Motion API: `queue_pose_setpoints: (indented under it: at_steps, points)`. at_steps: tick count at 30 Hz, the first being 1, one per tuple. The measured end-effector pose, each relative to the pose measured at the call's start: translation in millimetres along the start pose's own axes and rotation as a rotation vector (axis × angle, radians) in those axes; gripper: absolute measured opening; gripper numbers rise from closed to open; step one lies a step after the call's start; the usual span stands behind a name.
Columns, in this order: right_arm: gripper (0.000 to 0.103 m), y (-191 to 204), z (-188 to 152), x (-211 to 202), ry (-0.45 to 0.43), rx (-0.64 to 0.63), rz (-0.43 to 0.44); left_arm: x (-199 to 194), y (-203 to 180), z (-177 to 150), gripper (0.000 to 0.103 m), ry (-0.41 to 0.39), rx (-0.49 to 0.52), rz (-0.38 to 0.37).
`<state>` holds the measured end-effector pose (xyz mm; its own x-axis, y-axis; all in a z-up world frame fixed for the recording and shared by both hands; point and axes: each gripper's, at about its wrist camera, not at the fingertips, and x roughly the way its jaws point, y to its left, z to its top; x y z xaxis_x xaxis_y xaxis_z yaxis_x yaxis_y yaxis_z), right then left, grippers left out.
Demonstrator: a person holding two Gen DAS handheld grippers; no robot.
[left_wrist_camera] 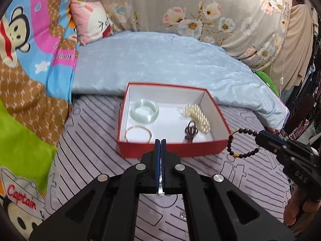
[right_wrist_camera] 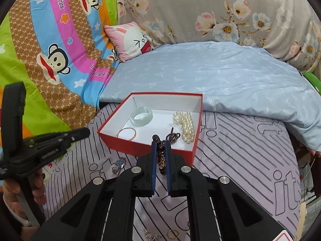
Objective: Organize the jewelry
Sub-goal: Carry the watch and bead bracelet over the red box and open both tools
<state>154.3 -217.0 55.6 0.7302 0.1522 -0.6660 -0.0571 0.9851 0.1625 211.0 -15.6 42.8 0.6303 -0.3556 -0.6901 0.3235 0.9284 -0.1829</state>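
Note:
A red box (left_wrist_camera: 170, 150) (right_wrist_camera: 148, 150) with a white inside sits on the striped sheet. It holds a pale jade bangle (left_wrist_camera: 144, 110) (right_wrist_camera: 141, 115), a thin gold bangle (left_wrist_camera: 138, 133) (right_wrist_camera: 126, 133), a pearl strand (left_wrist_camera: 198, 118) (right_wrist_camera: 185, 126) and a dark beaded piece (left_wrist_camera: 190, 133) (right_wrist_camera: 174, 136). My right gripper (right_wrist_camera: 161, 146) (left_wrist_camera: 258, 137) is shut on a dark bead bracelet (left_wrist_camera: 238, 143) (right_wrist_camera: 161, 154), held just right of the box's front corner. My left gripper (left_wrist_camera: 160, 142) (right_wrist_camera: 85, 132) is shut and empty, at the box's front wall.
A silver-blue trinket (right_wrist_camera: 119, 163), a small gold ring (right_wrist_camera: 173, 233) and a silver chain piece (right_wrist_camera: 151, 236) (left_wrist_camera: 183, 214) lie on the sheet in front of the box. A light blue quilt (left_wrist_camera: 160, 60), cartoon blanket (left_wrist_camera: 30, 60) and pink pillow (left_wrist_camera: 90, 22) surround the area.

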Motion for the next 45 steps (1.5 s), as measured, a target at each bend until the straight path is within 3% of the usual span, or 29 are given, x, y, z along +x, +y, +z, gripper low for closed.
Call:
queue_pose_setpoints:
  at_steps: [2, 4, 8, 13, 15, 17, 27, 35, 39, 45]
  points:
    - [0.007, -0.8, -6.1, 3.9, 0.013, 0.009, 0.001, 14.9, 1.9, -15.3, 0.027, 0.046, -0.012, 0.016]
    - [0.007, -2.1, -11.7, 7.7, 0.028, 0.019, 0.004, 28.7, 0.7, -30.0, 0.039, 0.071, -0.017, 0.035]
    - [0.007, -3.1, -18.3, 12.7, 0.044, 0.031, 0.007, 55.9, -8.2, -49.0, 0.045, 0.124, 0.003, 0.049]
    - [0.007, -6.5, -19.8, 14.3, 0.046, 0.042, 0.004, 81.5, -13.6, -61.7, 0.042, 0.169, 0.017, 0.074]
    - [0.007, -8.4, -19.2, 14.7, 0.045, 0.045, 0.003, 85.9, -13.5, -63.6, 0.032, 0.169, 0.014, 0.09]
    - [0.007, -9.4, -18.4, 15.1, 0.044, 0.046, 0.001, 86.3, -11.6, -62.9, 0.014, 0.164, 0.012, 0.097]
    - [0.007, -6.3, -3.1, 12.8, 0.021, 0.02, 0.009, 52.9, -2.1, -47.2, 0.01, 0.117, -0.027, 0.021]
    - [0.007, -4.2, 30.0, 21.8, -0.011, -0.007, 0.009, 8.3, -14.8, 0.2, 0.01, -0.012, 0.016, -0.038]
    - [0.007, -1.6, 46.3, 39.6, -0.007, -0.018, 0.017, 14.3, -19.3, 31.2, 0.01, -0.053, 0.032, -0.023]
    - [0.007, -3.4, 56.8, 72.8, 0.02, -0.024, 0.01, 56.8, -15.4, 52.6, 0.01, -0.027, 0.014, 0.001]
